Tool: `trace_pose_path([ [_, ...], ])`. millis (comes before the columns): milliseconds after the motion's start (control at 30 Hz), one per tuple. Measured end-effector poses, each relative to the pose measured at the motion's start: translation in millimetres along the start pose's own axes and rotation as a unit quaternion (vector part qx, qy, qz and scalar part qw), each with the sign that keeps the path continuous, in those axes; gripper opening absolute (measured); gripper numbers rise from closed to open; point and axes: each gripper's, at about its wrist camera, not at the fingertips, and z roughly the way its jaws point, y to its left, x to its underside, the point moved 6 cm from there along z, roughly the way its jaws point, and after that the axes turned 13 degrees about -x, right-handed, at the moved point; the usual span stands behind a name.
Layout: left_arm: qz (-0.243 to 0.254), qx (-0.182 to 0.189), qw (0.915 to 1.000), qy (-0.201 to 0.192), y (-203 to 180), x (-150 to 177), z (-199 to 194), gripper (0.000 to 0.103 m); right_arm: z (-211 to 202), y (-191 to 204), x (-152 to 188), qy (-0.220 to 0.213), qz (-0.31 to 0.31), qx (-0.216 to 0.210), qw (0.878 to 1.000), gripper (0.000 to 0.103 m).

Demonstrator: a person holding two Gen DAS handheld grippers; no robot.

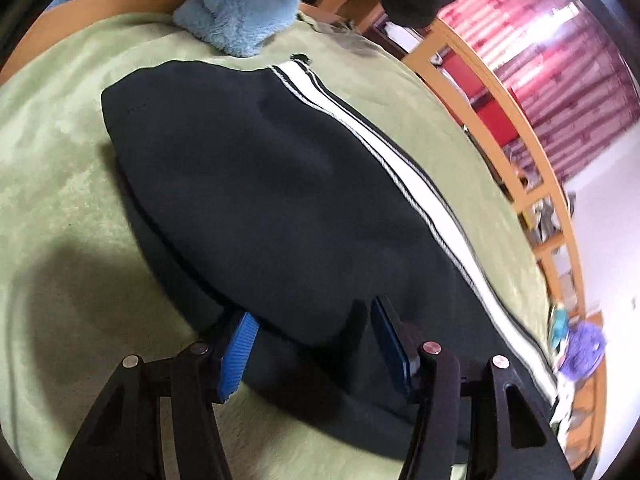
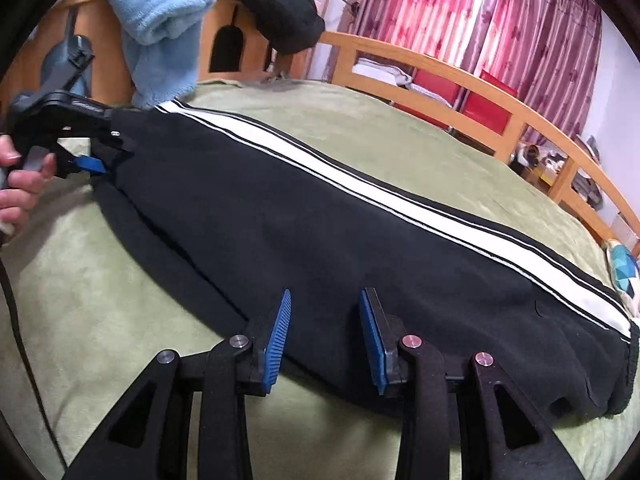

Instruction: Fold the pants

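Observation:
Black pants (image 2: 320, 220) with a white side stripe (image 2: 360, 188) lie flat and lengthwise on a green bedspread (image 2: 400, 140). My right gripper (image 2: 326, 294) hovers over their near long edge toward the wide end, open, blue pads bare, cloth lying flat below the gap. In the same view my left gripper (image 2: 100, 160) sits at the near edge by the narrow end, held by a hand (image 2: 20, 184). In the left wrist view the pants (image 1: 260, 180) stretch away, and the left gripper (image 1: 314, 310) straddles their near edge, open. Dark cloth fills the gap, pad faces showing.
A light blue fleece blanket (image 2: 160, 20) and a black garment (image 2: 276, 4) hang over the wooden headboard beyond the narrow end. A wooden bed rail (image 2: 440, 68) runs along the far side, pink curtains (image 2: 440, 12) behind it. A patterned cushion (image 2: 624, 264) lies by the wide end.

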Motion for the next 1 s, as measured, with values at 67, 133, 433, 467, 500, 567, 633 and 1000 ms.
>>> trace_pose_path([
  [67, -0.003, -0.004, 1.0, -0.003, -2.8, -0.5, 2.5, 0.055, -0.5, 4.9, 0.5, -0.003, 0.0, -0.008, 1.0, 0.038],
  [133, 0.001, -0.009, 0.9999, -0.011, -5.3, -0.7, 1.4, 0.051, 0.9, 11.3, 0.6, -0.002, -0.01, -0.01, 1.0, 0.038],
  [433, -0.023, 0.006, 0.9997, -0.007, 15.1, -2.9, 2.2, 0.025, 30.7, 37.4, -10.1, 0.018, -0.043, -0.027, 0.999, 0.038],
  [467, -0.022, 0.01, 0.9997, -0.009, 16.1, -3.5, 0.8, 0.02, 34.9, 39.0, -10.9, 0.024, -0.049, -0.021, 0.998, 0.035],
  [500, -0.018, 0.012, 0.9997, -0.011, 15.6, -3.9, -1.6, 0.015, 38.8, 40.8, -12.1, 0.028, -0.057, -0.015, 0.998, 0.021],
  [567, -0.017, 0.027, 0.9994, -0.014, 14.7, -5.5, -10.1, 0.013, 42.1, 44.0, -14.4, 0.031, -0.064, -0.015, 0.997, 0.008],
  [633, -0.027, 0.043, 0.9987, -0.009, 17.2, -6.3, -16.6, 0.013, 36.8, 43.5, -18.5, 0.021, -0.066, -0.003, 0.998, 0.006],
  [1000, 0.0, 0.043, 0.9989, -0.018, 20.5, 6.4, -52.0, 0.012, 6.4, 49.5, -18.7, 0.01, -0.052, -0.019, 0.998, 0.005],
])
